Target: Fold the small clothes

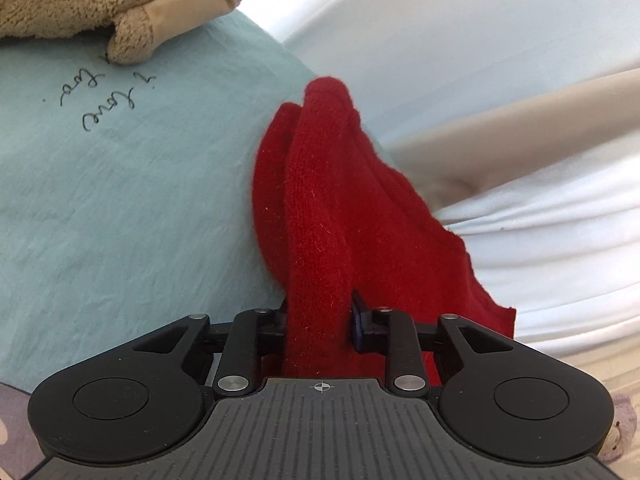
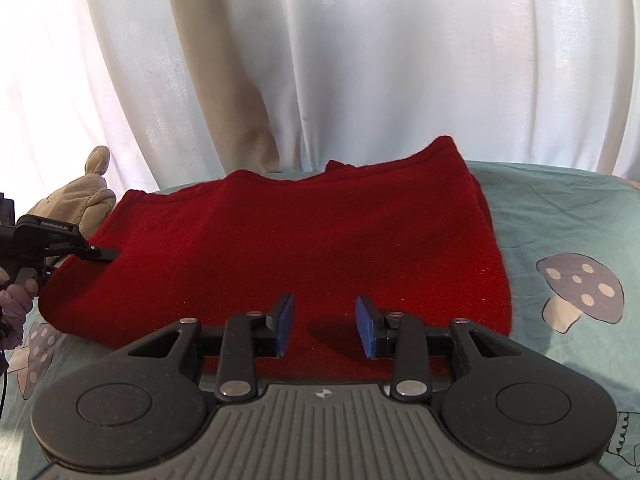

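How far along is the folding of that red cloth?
Partly done: the red cloth already lies doubled on the bedsheet. In hand: the left gripper pinches one edge; the right gripper is open over the near edge. Left: at least another fold.

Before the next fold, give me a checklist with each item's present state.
1. Left gripper shut on the red garment: ok.
2. Right gripper jaws open, over the near edge: ok.
3. Right gripper gripping cloth: not ok, nothing is between its jaws.
4. Garment lying flat: not ok, the left side is bunched.
5. Plush toy apart from the garment: cannot tell.
6. Bedsheet bare to the right of the garment: ok.
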{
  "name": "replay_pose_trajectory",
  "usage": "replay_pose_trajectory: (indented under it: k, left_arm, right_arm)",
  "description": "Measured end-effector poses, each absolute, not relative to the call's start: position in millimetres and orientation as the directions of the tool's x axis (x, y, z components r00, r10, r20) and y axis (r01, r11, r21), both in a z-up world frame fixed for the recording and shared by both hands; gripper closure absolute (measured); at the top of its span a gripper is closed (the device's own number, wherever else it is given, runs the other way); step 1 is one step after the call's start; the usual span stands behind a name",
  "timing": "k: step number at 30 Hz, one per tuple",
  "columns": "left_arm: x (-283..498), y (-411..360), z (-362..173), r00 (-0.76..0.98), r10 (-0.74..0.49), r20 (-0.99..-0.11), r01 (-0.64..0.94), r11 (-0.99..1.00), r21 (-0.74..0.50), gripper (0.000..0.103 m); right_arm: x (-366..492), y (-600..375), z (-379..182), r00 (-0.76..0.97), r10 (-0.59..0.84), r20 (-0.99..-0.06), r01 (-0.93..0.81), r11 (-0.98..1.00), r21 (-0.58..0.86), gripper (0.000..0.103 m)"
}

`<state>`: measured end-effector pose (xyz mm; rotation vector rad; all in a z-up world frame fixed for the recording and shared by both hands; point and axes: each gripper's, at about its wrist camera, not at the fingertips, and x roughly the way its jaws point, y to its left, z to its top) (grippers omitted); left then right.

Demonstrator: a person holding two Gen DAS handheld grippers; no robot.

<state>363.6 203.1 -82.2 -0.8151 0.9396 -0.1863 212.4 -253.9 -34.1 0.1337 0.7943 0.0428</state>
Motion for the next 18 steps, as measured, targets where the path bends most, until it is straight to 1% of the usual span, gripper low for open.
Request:
replay_pose_trajectory:
  k: [3,6,7,8,9,12,13,14,16,18]
  left_arm:
    - [360,202,-63,0.629,-0.487,-0.605,-0.163,0.679,-0.716,0.078]
    - [358,189,-41,0.642,-0.478,-0.600,-0.125,0.707,-0.696,0.078]
    - [358,183,-34,0.644,-0.471,-0.603,-0.110,0.723,-0.682,0.078]
    - [357,177,-26,0.647,-0.465,-0.604,-0.094,0.738,-0.668,0.078]
    - [356,172,-19,0.650,-0.459,-0.605,-0.080,0.750,-0.656,0.078]
    - [354,157,-1,0.661,-0.451,-0.600,-0.058,0.767,-0.639,0.078]
    - [353,152,4,0.664,-0.449,-0.598,-0.053,0.770,-0.636,0.078]
    - [352,146,10,0.667,-0.447,-0.595,-0.044,0.775,-0.631,0.078]
    - [349,132,24,0.675,-0.448,-0.586,-0.015,0.786,-0.618,0.079]
    - [348,114,38,0.677,-0.453,-0.581,0.018,0.799,-0.601,0.079]
  right_arm:
    - [226,-234,-30,0.717,0.099,-0.690,-0.049,0.995,0.093,0.070]
    - [241,-209,-32,0.733,0.116,-0.670,-0.124,0.992,0.037,0.072]
    - [247,-202,-35,0.730,0.131,-0.671,-0.144,0.989,0.036,0.074]
    - [251,-196,-38,0.726,0.146,-0.672,-0.160,0.986,0.041,0.080]
    - [255,-190,-40,0.725,0.150,-0.673,-0.170,0.985,0.036,0.083]
    - [263,-174,-53,0.732,0.145,-0.666,-0.200,0.980,-0.007,0.084]
    - [266,-171,-61,0.721,0.142,-0.678,-0.208,0.978,-0.016,0.085]
    - [269,-167,-70,0.698,0.135,-0.703,-0.222,0.974,-0.034,0.088]
    - [274,-163,-76,0.703,0.118,-0.701,-0.243,0.967,-0.081,0.088]
    - [282,-169,-70,0.669,0.142,-0.730,-0.233,0.972,-0.024,0.088]
